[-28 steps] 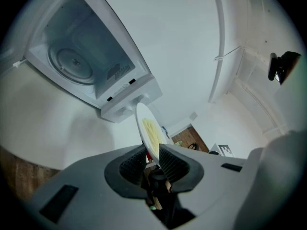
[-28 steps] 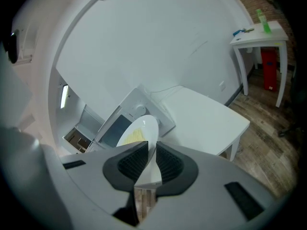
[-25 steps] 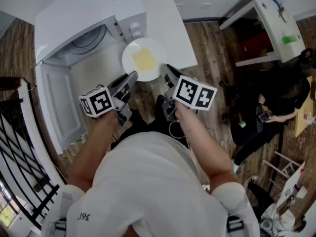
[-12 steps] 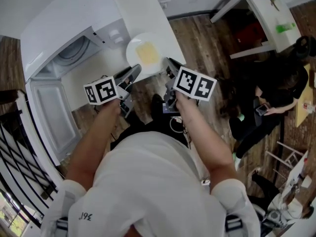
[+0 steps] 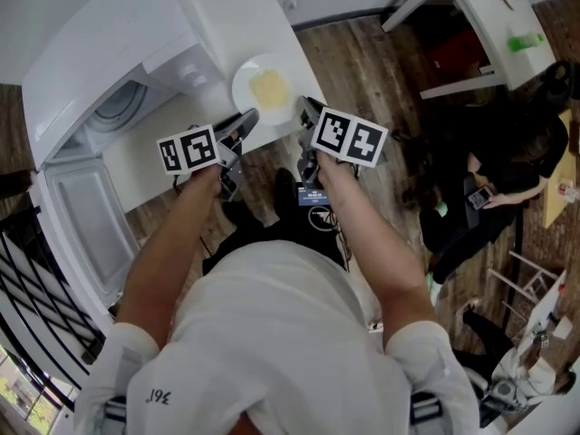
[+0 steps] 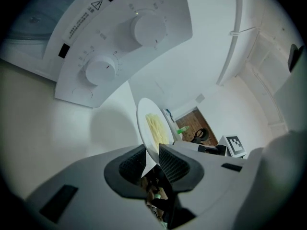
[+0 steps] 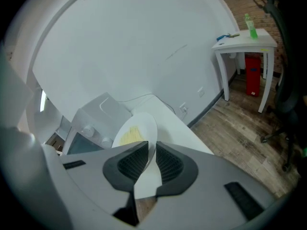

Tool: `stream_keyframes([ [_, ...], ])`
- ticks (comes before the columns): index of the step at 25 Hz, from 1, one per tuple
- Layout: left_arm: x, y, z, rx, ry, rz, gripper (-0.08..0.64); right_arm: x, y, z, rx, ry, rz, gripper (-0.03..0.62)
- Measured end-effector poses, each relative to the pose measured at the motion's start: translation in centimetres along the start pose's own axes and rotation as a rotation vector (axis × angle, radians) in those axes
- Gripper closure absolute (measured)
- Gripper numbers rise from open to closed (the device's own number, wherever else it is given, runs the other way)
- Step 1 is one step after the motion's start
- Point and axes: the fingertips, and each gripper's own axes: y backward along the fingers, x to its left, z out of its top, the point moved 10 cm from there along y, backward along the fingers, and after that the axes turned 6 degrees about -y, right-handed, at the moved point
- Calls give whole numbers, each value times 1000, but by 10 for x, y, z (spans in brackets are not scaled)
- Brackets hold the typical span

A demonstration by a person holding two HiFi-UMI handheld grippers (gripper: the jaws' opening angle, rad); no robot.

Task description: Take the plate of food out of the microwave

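A white plate with pale yellow food hangs over the white counter, just right of the open microwave. My left gripper is shut on the plate's near-left rim and my right gripper on its near-right rim. In the left gripper view the plate stands edge-on between the ribbed pads, below the microwave's two knobs. The right gripper view shows the plate pinched by the right gripper, with the microwave behind it.
The microwave door hangs open at the left. A black railing runs along the lower left. On the wooden floor at the right stands a white desk with a green bottle; a person sits near it.
Both grippers have carried the plate rightward, away from the microwave's opening, and lower over the counter. Their hold on the rim is the same.
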Motion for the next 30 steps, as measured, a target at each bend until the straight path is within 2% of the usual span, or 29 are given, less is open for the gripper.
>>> stream_keyframes([
  [11,35,-36,-2,90,53,56,474,-26,-42,6,54,6,-74,538],
  [19,45,-55,-4,154,94,120,472,-46,-62,7,88,-21,-119,538],
  [26,56,-62,-9,184,171,128,472,-55,-72,5,110,-42,-144,538],
  [30,58,-65,-9,208,183,124,472,-57,-76,6,121,-41,-156,538],
])
